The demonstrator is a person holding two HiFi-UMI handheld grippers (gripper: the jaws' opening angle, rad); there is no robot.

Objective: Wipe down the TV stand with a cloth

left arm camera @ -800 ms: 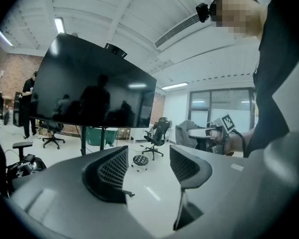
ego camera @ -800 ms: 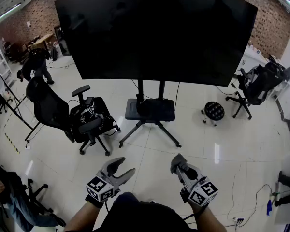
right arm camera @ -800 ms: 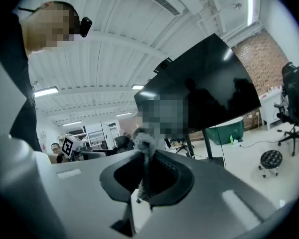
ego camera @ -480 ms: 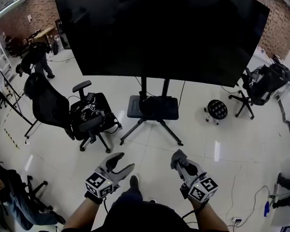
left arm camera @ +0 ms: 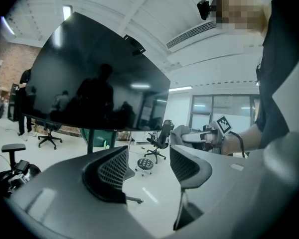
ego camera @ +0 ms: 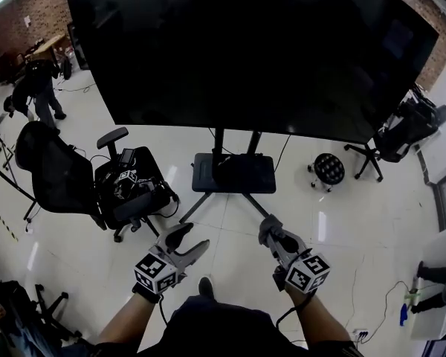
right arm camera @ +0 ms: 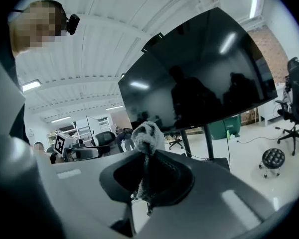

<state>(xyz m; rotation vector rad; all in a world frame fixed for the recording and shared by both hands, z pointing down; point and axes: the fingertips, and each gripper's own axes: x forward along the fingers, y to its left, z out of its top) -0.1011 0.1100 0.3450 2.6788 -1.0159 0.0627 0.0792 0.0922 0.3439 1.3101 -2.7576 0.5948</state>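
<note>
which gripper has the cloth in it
The right gripper: its jaws are shut on the pale fuzzy cloth. The left gripper has its jaws apart with nothing between them.

TV screen [ego camera: 245, 50] top cut by upper edge; TV stand [ego camera: 234, 173] posts' tops behind screen; cloth [right arm camera: 148, 132] partly buried between jaws

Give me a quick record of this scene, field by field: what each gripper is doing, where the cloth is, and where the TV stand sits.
left gripper: open, nothing between the jaws
right gripper: shut on cloth
TV stand: on the floor ahead, under the screen; neither gripper touches it
wiping: not yet begun
nearby: black office chair left of the stand, round stool to its right
</note>
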